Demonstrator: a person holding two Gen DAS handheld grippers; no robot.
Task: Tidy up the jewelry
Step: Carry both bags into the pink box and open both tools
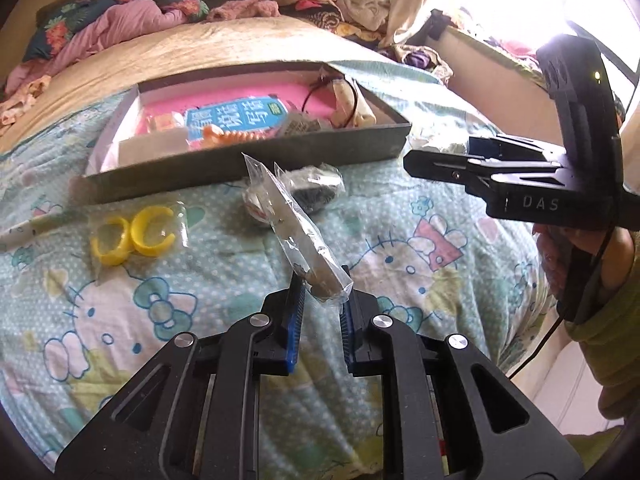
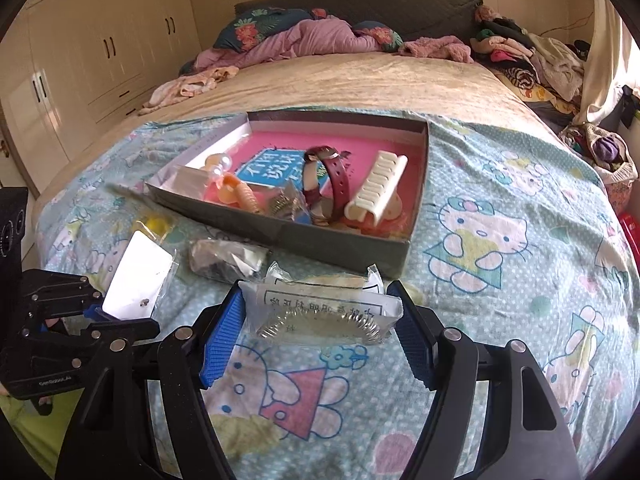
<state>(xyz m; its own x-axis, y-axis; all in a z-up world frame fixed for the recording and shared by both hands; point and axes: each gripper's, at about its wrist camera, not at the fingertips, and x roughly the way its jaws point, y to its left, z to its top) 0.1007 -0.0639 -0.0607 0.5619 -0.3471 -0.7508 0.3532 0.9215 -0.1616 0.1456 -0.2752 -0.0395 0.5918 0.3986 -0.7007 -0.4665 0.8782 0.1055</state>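
Bedding printed with cartoon cats covers the bed (image 1: 400, 216) on which I work; tan cover and heaped clothes fill the top of both frames.

Left wrist view. My left gripper (image 1: 324, 300) rises from the bottom centre, its blue-padded jaws pinched on the lower end of a clear sachet (image 1: 288, 220) that slants up toward the frame centre, lifted off the bedding. Behind the sachet's upper part lies a dark crumpled packet (image 1: 320, 190). At left centre sits a clear bag of yellow rings (image 1: 138, 232). Across the upper centre stands the shallow grey box (image 1: 256, 162), pink-lined, holding a blue card and small accessories. My right gripper (image 1: 416, 162) enters from the right edge, seen side-on; from here I cannot tell its jaw state.

Right wrist view. My right gripper (image 2: 320, 320) occupies the bottom centre, its jaws spread wide with a printed packet of silver coiled jewelry (image 2: 320, 314) between them; the blue pads appear to meet the packet's two ends. Upper centre, the box (image 2: 340, 240) contains a maroon watch (image 2: 324, 176), a white hair claw (image 2: 376, 188) and an orange clip (image 2: 240, 192). My left gripper (image 2: 94, 314) sits at lower left, holding the sachet (image 2: 138, 276), which reads as a white card here. The dark packet (image 2: 224, 260) lies between sachet and box.
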